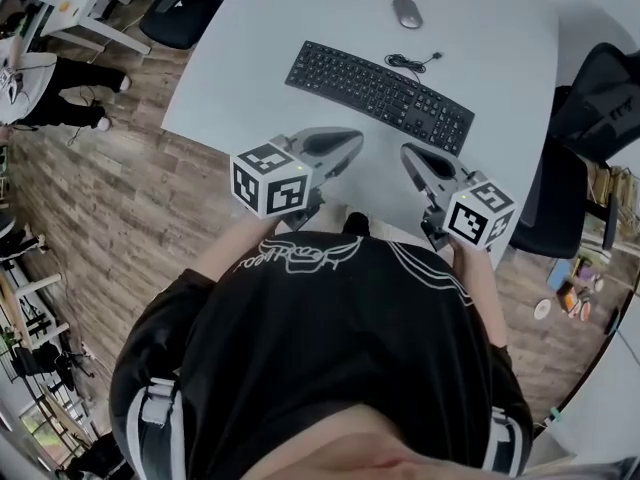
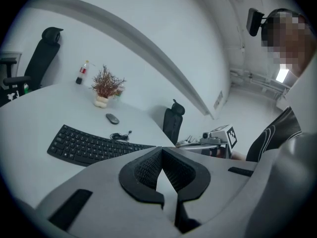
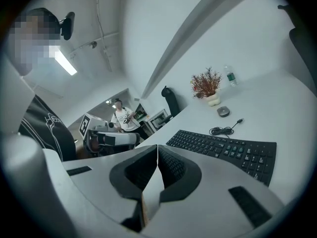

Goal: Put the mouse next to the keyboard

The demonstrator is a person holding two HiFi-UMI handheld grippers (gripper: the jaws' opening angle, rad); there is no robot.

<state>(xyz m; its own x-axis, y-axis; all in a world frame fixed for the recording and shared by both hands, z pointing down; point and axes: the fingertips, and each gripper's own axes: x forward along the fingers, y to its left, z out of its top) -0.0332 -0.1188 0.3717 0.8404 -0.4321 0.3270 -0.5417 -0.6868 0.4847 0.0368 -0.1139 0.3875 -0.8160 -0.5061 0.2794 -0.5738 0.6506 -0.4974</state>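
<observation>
Right, from the head view: both claws hover side by side over the near edge of the bench (image 1: 240,58), close to the person's chest. The left claw (image 1: 352,144) is clenched on nothing, and so is the right claw (image 1: 410,155). Ahead of them the keyboard (image 1: 380,95) lies at a slant across the bench. The mouse (image 1: 407,13) sits beyond it on the far side, apart from the keyboard, with the coiled cable (image 1: 408,63) between the two. A dark chair (image 1: 600,93) stands off to the right.

Now the left gripper view: the jaws meet at their tips, nothing between them. Past them lies the keyboard, then the cable, and the mouse (image 2: 112,118) rests further back, near a potted plant (image 2: 105,86). A bottle (image 2: 81,73) stands behind that.

Over to the right gripper view: jaws pressed together here too, empty. The mouse (image 3: 223,111) lies just in front of the plant, clear of the keyboard's far edge. Someone stands in the background (image 3: 124,118).
</observation>
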